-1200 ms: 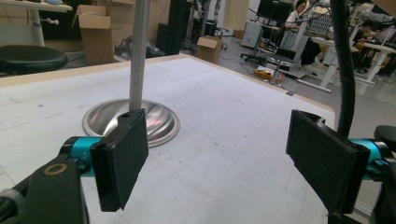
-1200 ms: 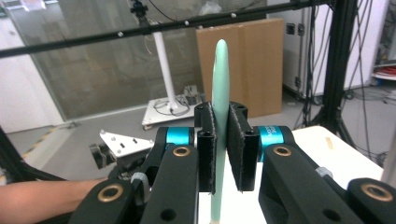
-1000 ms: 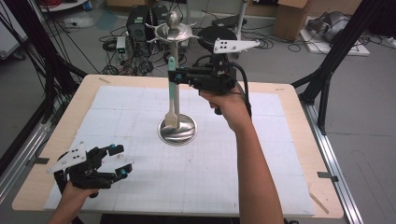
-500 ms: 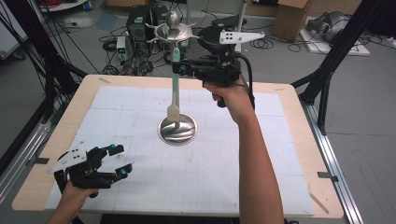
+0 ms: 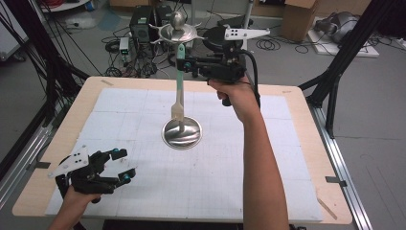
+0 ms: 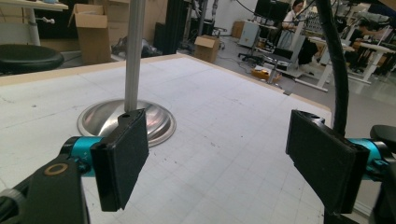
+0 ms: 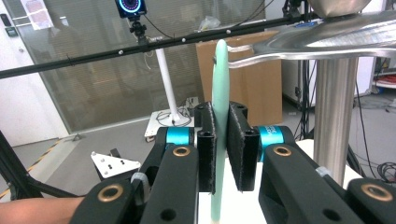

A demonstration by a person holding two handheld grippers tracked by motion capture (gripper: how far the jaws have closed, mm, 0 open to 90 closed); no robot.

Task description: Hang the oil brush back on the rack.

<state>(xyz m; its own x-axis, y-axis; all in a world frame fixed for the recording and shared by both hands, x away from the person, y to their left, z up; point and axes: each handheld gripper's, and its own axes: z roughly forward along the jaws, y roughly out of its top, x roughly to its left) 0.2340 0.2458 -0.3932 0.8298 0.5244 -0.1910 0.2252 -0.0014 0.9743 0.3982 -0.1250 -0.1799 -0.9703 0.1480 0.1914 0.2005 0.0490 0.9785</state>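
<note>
The left gripper (image 5: 119, 165) rested at the near left corner of the bench (image 5: 306, 143), its jaws standing wide apart with nothing between them. In the left gripper view the left gripper (image 6: 217, 161) faced the metal stand's domed base (image 6: 156, 122) across bare mat, well apart from it.

Farther in, the domed base (image 5: 181, 133) sat near the middle of the white gridded mat (image 5: 230, 182). The stand's post rose from it to a hooked top plate (image 5: 178, 32) with a ball finial.

The right gripper (image 5: 187, 64) was held high beside the post, below the top plate, its jaws clamped on the handle of the pale green spatula (image 5: 178, 91). The spatula hung upright, its blade end down near the base and its top end just under a hook of the top plate. In the right gripper view the right gripper (image 7: 221, 149) pressed both pads flat against the spatula (image 7: 219, 74), whose tip met a hook (image 7: 233, 60) of the plate; whether it hung from the hook could not be told.

The bench was light wood, framed in aluminium rail. Beyond it lay grey floor with cables, black electronics boxes (image 5: 143, 24) and cardboard boxes (image 5: 299, 17). No writing was legible.
</note>
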